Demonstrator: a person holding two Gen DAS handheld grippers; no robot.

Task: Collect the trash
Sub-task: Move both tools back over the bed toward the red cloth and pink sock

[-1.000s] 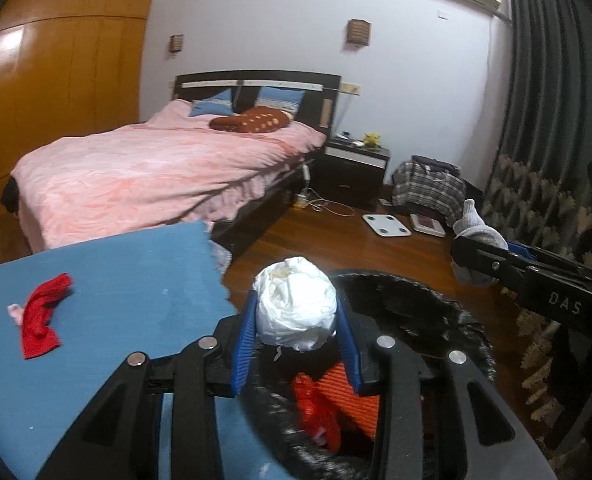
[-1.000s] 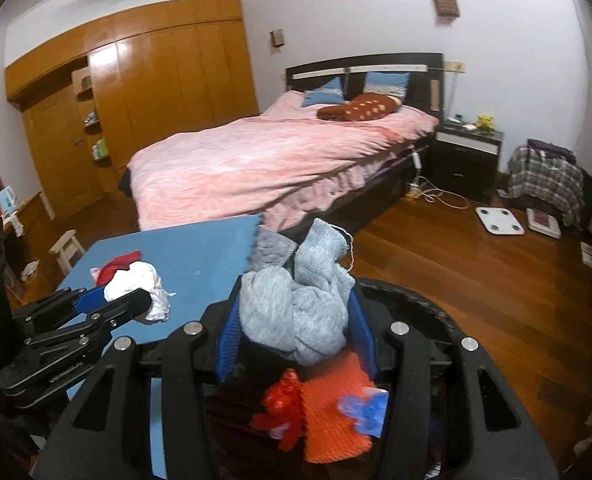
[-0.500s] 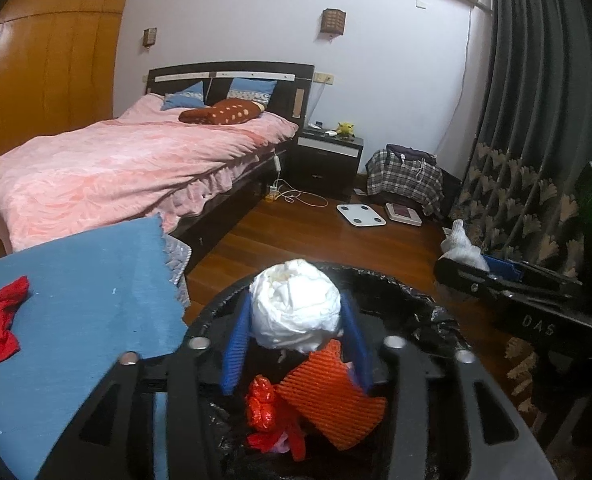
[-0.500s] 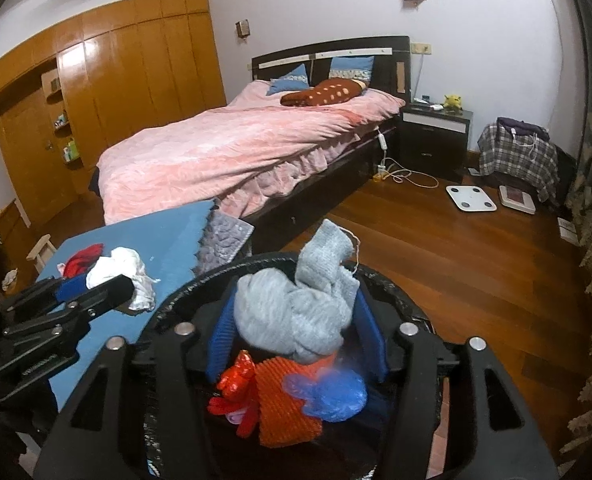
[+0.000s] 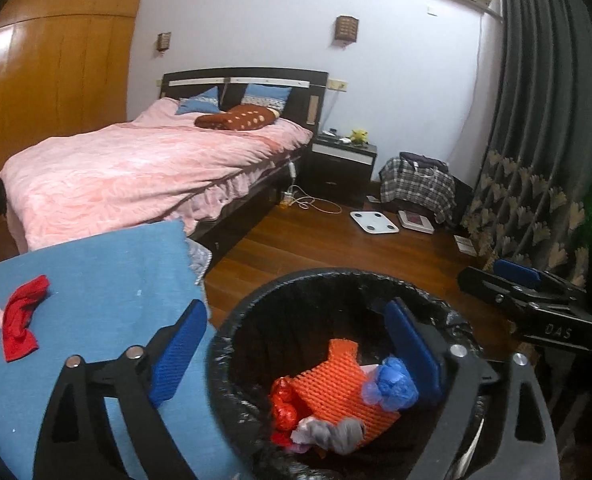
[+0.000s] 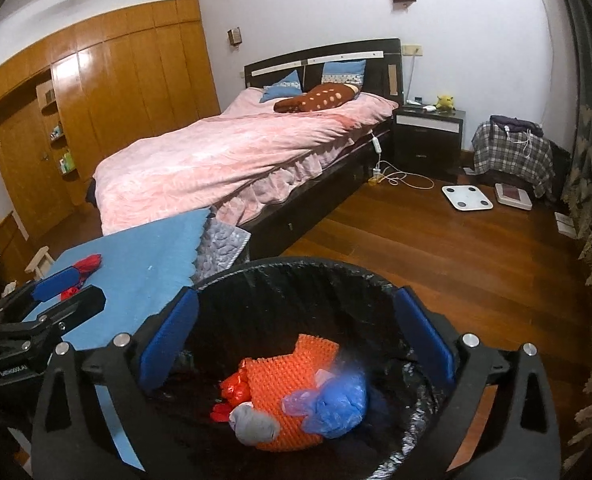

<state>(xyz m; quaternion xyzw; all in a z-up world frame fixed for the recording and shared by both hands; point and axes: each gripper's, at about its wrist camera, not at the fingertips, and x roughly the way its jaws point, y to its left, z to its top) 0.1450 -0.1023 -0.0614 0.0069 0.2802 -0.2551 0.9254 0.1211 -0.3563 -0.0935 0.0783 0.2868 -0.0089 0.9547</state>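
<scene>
Both grippers hang over a round bin with a black liner point(image 5: 335, 276) point(image 6: 296, 264). My left gripper point(image 5: 296, 340) has its jaws opening wide, with nothing between the blue pads. My right gripper point(image 6: 296, 332) is opening too and holds nothing. In the bin lie an orange foam net point(image 5: 331, 384) point(image 6: 280, 380), a blue plastic wad point(image 5: 391, 380) point(image 6: 335, 400), a red wrapper point(image 5: 284, 408) point(image 6: 232, 392) and a grey sock point(image 5: 335, 436) point(image 6: 254, 424). A red cloth point(image 5: 22, 328) point(image 6: 90, 262) lies on the blue table point(image 5: 96, 280) point(image 6: 148, 256) to the left of the bin.
Behind the table stands a bed with a pink cover point(image 5: 136, 168). On the wood floor point(image 6: 435, 260) lie a white scale point(image 6: 465, 198) and a cable. A nightstand point(image 5: 343, 160), a plaid bag point(image 5: 415, 188) and dark curtains point(image 5: 535, 120) line the far and right side.
Both grippers went from shut to wide open. The white wad left the left jaws and the grey sock left the right jaws. The sock now lies in the bin.
</scene>
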